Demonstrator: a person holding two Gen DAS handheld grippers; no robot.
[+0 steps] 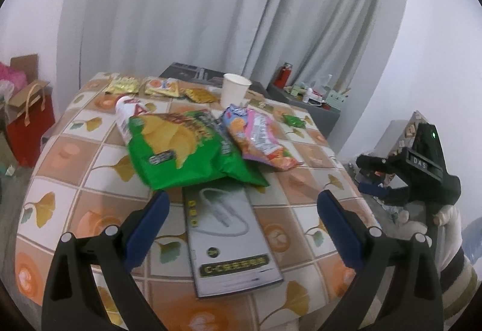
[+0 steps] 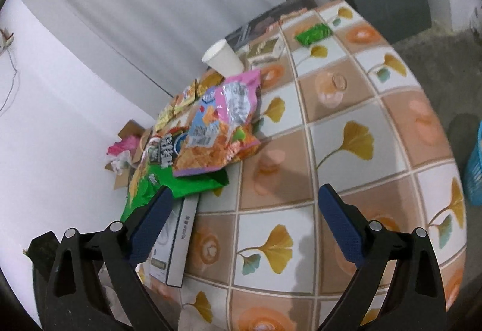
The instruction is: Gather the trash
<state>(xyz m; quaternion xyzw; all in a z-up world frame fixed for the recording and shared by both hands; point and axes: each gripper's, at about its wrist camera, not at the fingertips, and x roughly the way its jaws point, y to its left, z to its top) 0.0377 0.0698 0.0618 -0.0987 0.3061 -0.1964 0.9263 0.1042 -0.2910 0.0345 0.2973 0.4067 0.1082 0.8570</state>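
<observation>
Both claws, left claw [image 1: 241, 204] and right claw [image 2: 245, 204], gape wide and empty above the surface [image 1: 304, 180]; green chip bag [image 1: 180, 147] lies just ahead of left, pink snack bag [image 2: 223, 123] ahead-left of right.

Your left gripper [image 1: 242, 198] hangs spread wide over a grey box [image 1: 232, 243] on the table [image 1: 301, 198]. A green chip bag [image 1: 183, 150] overlaps the box's far end, with a pink snack bag [image 1: 259, 138] beside it and a paper cup [image 1: 234, 90] farther back.
</observation>
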